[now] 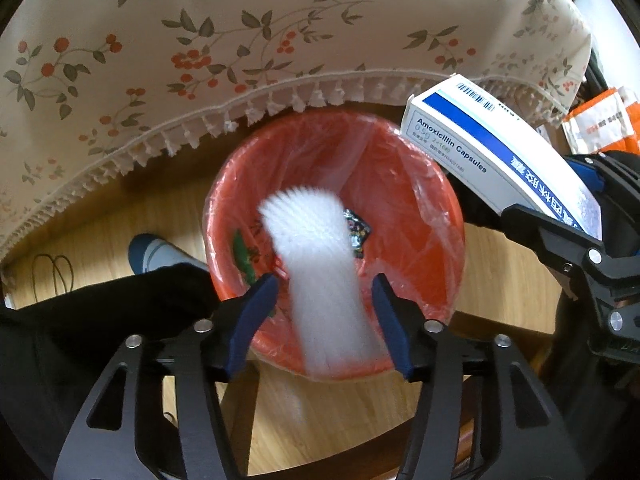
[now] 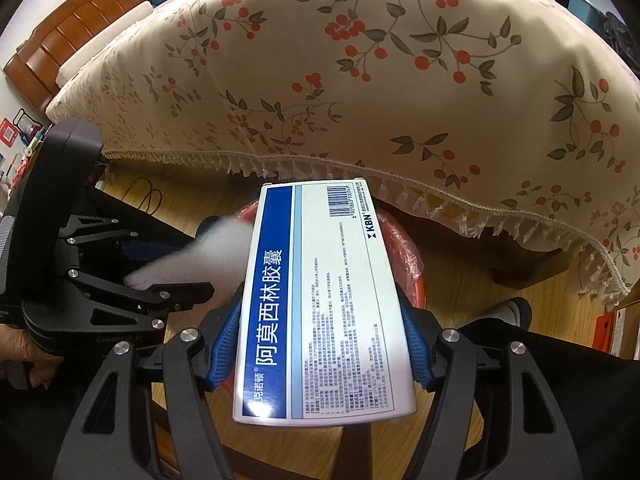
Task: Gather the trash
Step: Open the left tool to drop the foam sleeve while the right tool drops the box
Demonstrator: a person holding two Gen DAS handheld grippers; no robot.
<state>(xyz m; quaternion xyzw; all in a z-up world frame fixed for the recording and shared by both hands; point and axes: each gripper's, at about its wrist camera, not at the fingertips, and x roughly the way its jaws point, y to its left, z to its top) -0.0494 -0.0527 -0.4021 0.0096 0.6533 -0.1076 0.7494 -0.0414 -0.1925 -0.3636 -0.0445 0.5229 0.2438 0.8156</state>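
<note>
A red bin (image 1: 452, 208) lined with a clear bag stands on the wooden floor below my left gripper (image 1: 323, 284). The jaws stand open, and a white foam net sleeve (image 1: 316, 248) hangs blurred between them over the bin's mouth; the left pad is clear of it. A dark wrapper (image 1: 358, 234) and a green one (image 1: 242, 252) lie in the bin. My right gripper (image 2: 320, 312) is shut on a blue-and-white amoxicillin box (image 2: 324, 300), held over the bin's right rim. The box (image 1: 480, 152) also shows in the left wrist view. The foam sleeve (image 2: 192, 256) appears beside it.
A floral tablecloth (image 1: 240, 40) with a tasselled fringe overhangs the far side of the bin. A person's foot (image 1: 160, 254) and dark trouser leg are left of the bin. A cable (image 1: 52, 276) lies on the floor, and orange-white packets (image 1: 600, 120) sit at the right.
</note>
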